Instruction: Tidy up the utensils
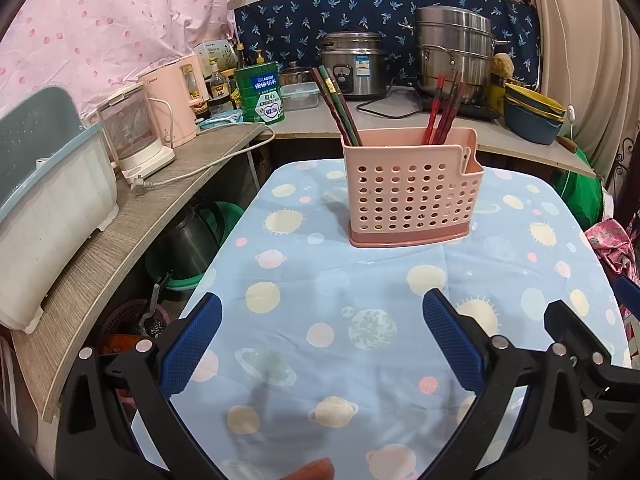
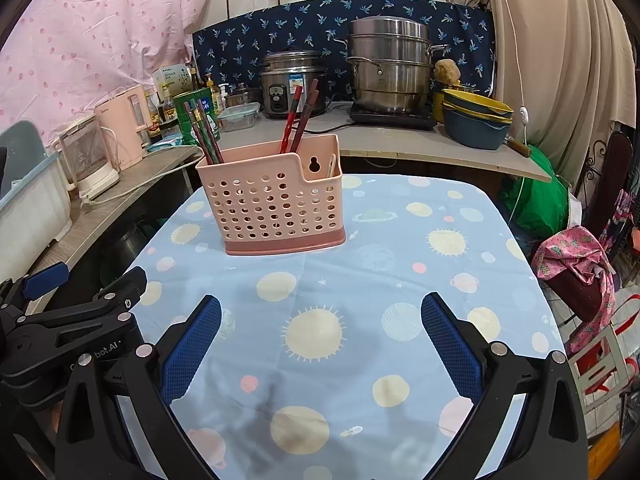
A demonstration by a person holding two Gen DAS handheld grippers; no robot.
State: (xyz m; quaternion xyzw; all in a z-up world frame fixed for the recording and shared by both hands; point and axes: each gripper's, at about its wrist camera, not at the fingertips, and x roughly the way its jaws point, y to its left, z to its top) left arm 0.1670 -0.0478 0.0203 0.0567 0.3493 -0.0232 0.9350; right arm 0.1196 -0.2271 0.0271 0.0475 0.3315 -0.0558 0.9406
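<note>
With both my left gripper (image 1: 322, 344) and right gripper (image 2: 320, 344) spread wide and empty, the pink utensil caddy (image 1: 408, 192) stands upright ahead on the planet-print tablecloth (image 1: 320, 280), green chopsticks (image 1: 336, 108) and red chopsticks (image 1: 444, 110) inside.

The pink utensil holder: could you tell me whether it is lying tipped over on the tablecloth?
No, the pink utensil holder stands upright on its base on the planet-print tablecloth, with chopsticks sticking up out of it.
</note>
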